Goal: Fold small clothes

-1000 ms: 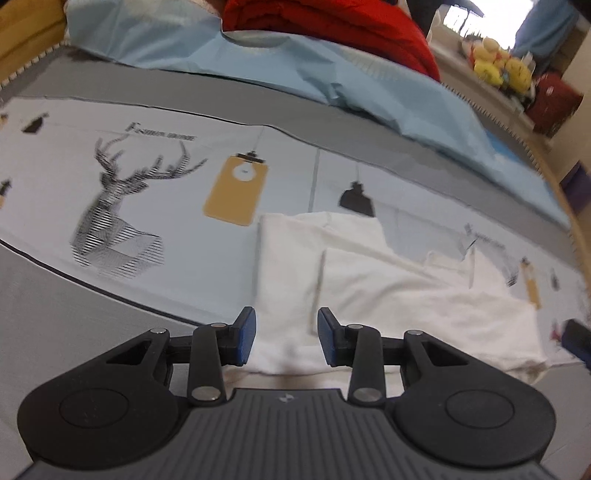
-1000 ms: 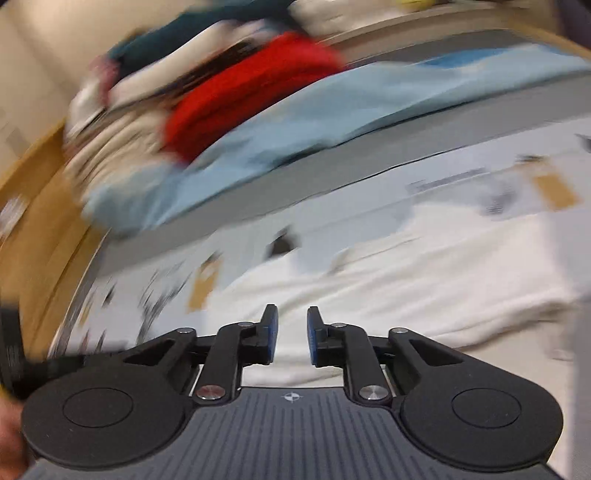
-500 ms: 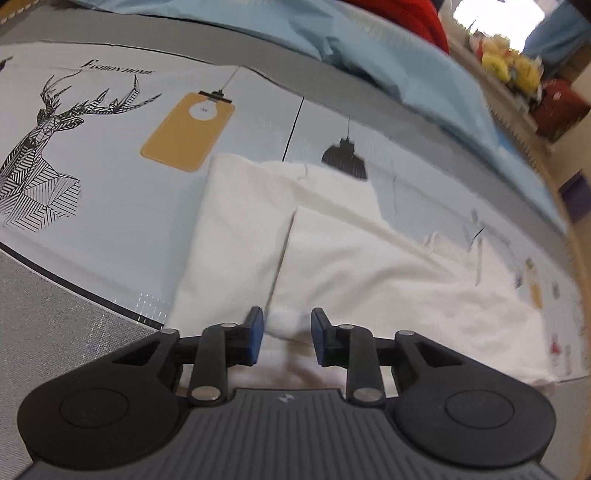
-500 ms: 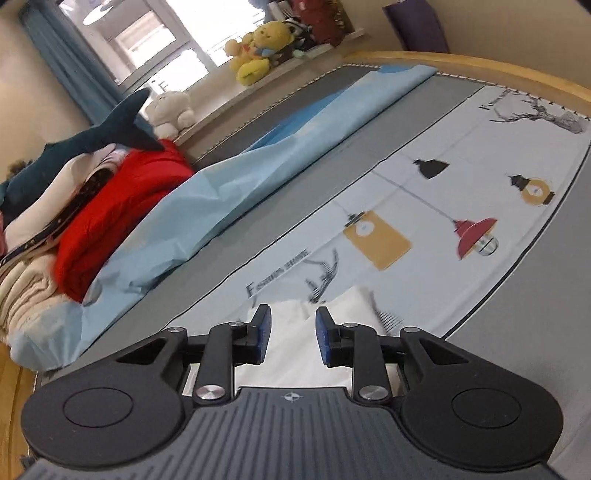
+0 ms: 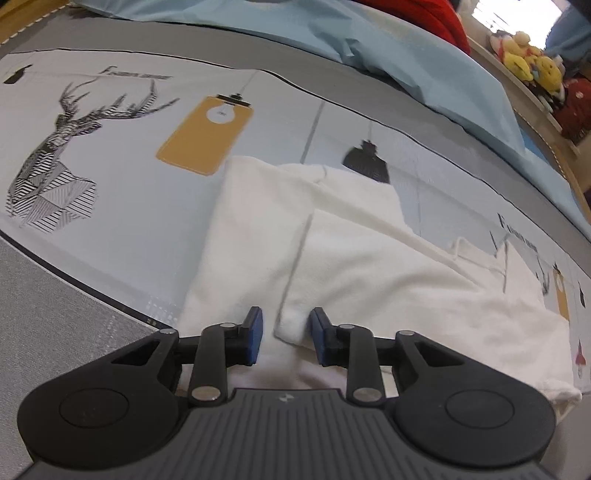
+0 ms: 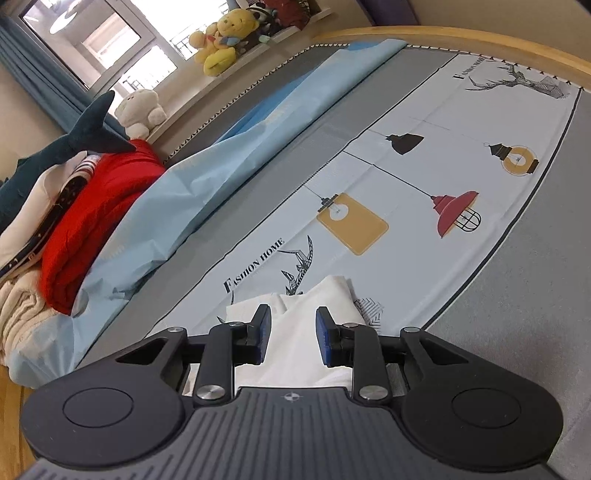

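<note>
Spreading across both views, the bed (image 5: 55, 295) is covered by a printed sheet (image 5: 122, 192) with deer and lamp pictures, bordered by grey bands. A wooden rim (image 6: 480, 40) curves along the bed's far end in the right wrist view, and a crumpled light blue cover (image 5: 369, 40) with a red blanket (image 6: 92, 218) and other piled bedding lines the far side. Wide bare sheet lies open to the left of the white garment (image 5: 369, 266) in the left wrist view, and beyond its end in the right wrist view. The garment lies flat on the printed sheet, partly folded, with one layer's edge running toward the left gripper (image 5: 286, 338). Plush toys (image 6: 221, 33) sit on the window ledge, well apart from the work.

The left gripper's jaws have just been closing; they stand a little apart, with a thick corner of the folded layer between them, touching the right-hand pad, while a gap shows at the other pad. The right gripper (image 6: 293, 339) hovers over the garment's other end (image 6: 317, 325), its jaws apart with white cloth showing between them, gripping nothing.
</note>
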`<state>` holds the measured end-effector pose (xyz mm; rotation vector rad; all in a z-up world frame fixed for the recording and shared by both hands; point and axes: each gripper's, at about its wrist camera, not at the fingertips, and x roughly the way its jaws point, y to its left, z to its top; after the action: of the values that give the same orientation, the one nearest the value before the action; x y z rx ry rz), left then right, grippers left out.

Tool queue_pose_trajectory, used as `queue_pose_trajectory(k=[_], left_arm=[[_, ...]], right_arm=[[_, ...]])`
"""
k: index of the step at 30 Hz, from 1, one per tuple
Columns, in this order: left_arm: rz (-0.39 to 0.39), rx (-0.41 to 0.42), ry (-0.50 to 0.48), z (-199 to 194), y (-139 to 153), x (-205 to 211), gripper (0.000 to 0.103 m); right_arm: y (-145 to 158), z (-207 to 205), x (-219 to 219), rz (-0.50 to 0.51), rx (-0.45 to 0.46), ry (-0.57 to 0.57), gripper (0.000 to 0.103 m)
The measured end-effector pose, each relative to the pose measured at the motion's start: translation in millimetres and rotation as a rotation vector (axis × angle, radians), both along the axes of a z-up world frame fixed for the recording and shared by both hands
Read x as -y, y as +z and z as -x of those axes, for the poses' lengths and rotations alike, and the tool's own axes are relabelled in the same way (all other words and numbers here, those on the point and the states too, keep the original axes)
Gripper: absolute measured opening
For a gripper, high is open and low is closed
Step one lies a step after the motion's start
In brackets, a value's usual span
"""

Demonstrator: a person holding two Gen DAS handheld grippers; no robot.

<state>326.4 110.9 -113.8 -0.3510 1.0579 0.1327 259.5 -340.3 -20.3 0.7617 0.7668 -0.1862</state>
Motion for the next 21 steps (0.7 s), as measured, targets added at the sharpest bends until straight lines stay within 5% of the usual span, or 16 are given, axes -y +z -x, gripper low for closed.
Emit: queue_pose_trajectory(k=[2, 8, 11, 14, 18, 21], left_arm=[[-0.020, 0.016, -0.013, 2, 5, 2, 0.004], [-0.058, 0.171, 0.009, 21, 64, -10, 0.002], [-0.183, 0.124, 0.101, 30, 71, -28, 0.003], [-0.105, -0.039, 0.116, 25, 47, -49, 0.004], [-0.168, 0.030, 0.127, 29, 61, -50, 0.009], [-0.137, 0.058, 0.103, 26, 66, -49, 0.010]], right_arm=[[0, 0, -1, 0.006, -0.002, -0.002, 0.029], [1, -2, -7, 0.017, -0.006, -0.002, 0.029], [0, -2, -10, 0.019, -0.010, -0.004, 0.029], [-7, -3, -12, 0.003, -0.039, -0.004, 0.029], [-28, -6, -18, -0.039, -0.126, 0.015, 0.029], [-51, -9, -24, -0.095, -0.214, 0.029, 0.032]])
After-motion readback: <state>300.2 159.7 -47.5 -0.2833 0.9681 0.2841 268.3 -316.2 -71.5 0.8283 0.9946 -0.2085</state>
